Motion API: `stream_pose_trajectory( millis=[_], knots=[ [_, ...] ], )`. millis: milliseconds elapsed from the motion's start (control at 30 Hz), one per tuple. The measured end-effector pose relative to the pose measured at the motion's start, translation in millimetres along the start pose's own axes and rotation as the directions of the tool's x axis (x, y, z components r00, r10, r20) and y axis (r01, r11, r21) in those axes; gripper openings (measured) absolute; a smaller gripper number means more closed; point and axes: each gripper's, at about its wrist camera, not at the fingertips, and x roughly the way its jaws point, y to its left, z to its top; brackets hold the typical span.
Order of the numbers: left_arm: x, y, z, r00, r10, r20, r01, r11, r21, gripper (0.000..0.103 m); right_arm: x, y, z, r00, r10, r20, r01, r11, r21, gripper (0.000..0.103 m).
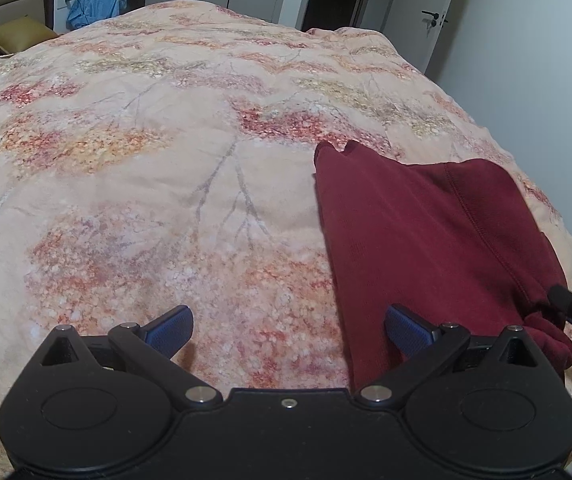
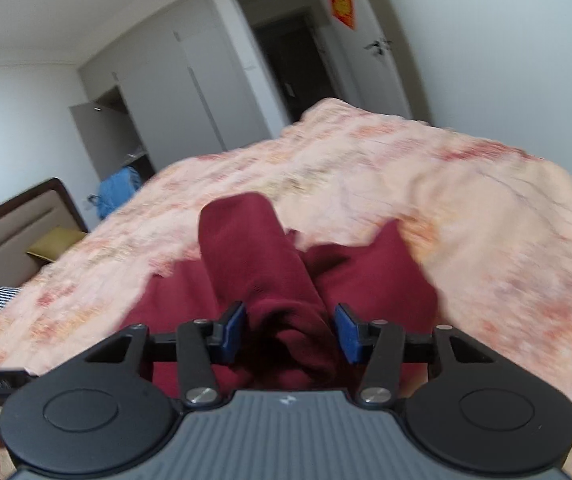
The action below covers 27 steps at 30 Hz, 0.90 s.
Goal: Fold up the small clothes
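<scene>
I see the maroon garment (image 1: 425,232) lying on the bed's floral quilt (image 1: 146,168), long axis running away from the tools toward the far bed edge. Left tool (image 1: 287,330): fingers wide apart, empty. Right tool (image 2: 287,332): fingers partly apart around a bunched fold; contact seems likely, though blur prevents confirmation.

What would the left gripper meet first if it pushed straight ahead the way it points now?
Probably the floral bedspread: the left gripper is open, angled down at bare cover. The dark red garment lies just beside its right finger, so it might brush that edge.
</scene>
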Motion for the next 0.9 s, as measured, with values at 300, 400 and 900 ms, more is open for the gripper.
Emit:
stream_pose_trajectory(
  millis=[300,400,900],
  knots=[
    [7,-6,-7,0.999,-0.025,-0.023,0.025,1.0,-0.015,0.102,-5,-19,11,0.998,0.042,0.039,-0.045,0.997,0.067,0.09],
    [10,-9,-12,0.999,-0.035,-0.04,0.035,0.999,-0.001,0.102,12,-16,17,0.996,0.086,0.021,-0.088,0.989,0.116,0.089],
    [-5,-21,-3,0.99,-0.135,0.035,0.135,0.991,-0.003,0.102,-20,-14,21,0.989,0.023,0.144,-0.029,0.999,0.035,0.014]
  ],
)
